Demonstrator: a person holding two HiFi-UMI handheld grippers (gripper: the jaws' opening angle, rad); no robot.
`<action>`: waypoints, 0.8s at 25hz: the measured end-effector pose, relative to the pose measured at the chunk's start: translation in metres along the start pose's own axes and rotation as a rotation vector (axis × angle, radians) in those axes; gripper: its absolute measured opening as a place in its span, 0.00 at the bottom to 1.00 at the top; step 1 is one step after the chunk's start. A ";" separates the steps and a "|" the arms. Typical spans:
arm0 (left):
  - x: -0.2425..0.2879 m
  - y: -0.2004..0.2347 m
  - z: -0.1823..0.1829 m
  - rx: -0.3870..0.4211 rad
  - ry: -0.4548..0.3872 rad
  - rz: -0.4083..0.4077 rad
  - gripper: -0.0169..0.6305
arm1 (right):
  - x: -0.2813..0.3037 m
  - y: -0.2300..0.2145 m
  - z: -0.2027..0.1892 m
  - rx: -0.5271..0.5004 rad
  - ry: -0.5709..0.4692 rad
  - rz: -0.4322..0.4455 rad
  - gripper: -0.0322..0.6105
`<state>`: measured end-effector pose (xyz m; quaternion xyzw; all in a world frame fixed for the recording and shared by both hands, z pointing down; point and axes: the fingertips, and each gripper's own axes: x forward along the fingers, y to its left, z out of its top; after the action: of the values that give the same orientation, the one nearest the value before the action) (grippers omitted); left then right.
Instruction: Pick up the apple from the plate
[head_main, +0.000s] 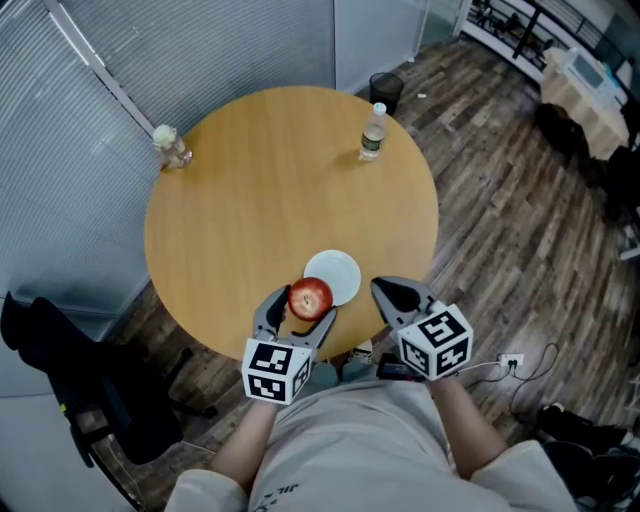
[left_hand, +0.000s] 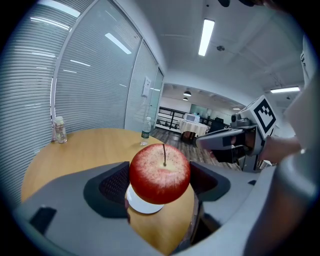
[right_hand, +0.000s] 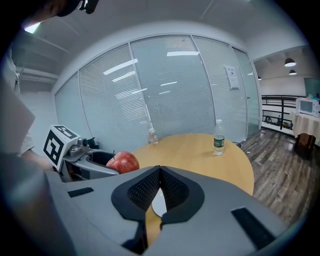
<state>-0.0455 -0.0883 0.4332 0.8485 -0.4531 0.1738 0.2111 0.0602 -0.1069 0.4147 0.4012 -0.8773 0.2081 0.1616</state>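
Red and round, the apple (left_hand: 160, 173) sits clamped between the 2 dark pads of the left tongs (left_hand: 160, 182), stem up. In the left gripper view the white plate (left_hand: 145, 206) shows below and beyond the fruit, so the apple looks clear of it, over the plate's near edge. The head view agrees: the apple (head_main: 311, 297) overlaps the plate's (head_main: 340, 272) near-left rim, above the wooden counter (head_main: 270, 180). The right tongs (right_hand: 160, 187) hang beside the plate, pressed together with nothing between them. By my reading the grasp is made and the lift is largely done; little is left beyond holding the fruit steady. A water bottle (head_main: 372, 133) stands well apart at the far side.
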 end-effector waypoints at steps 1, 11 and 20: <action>0.000 0.000 0.000 0.000 0.001 -0.001 0.61 | 0.000 0.000 0.000 -0.001 0.002 -0.001 0.10; -0.004 -0.004 0.000 -0.004 -0.006 -0.007 0.61 | -0.002 0.004 -0.003 0.004 -0.003 0.001 0.10; -0.003 -0.010 -0.003 -0.009 0.000 -0.012 0.61 | -0.007 0.003 -0.007 0.003 -0.003 0.001 0.10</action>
<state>-0.0391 -0.0801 0.4327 0.8504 -0.4486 0.1705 0.2158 0.0634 -0.0977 0.4167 0.4013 -0.8774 0.2089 0.1595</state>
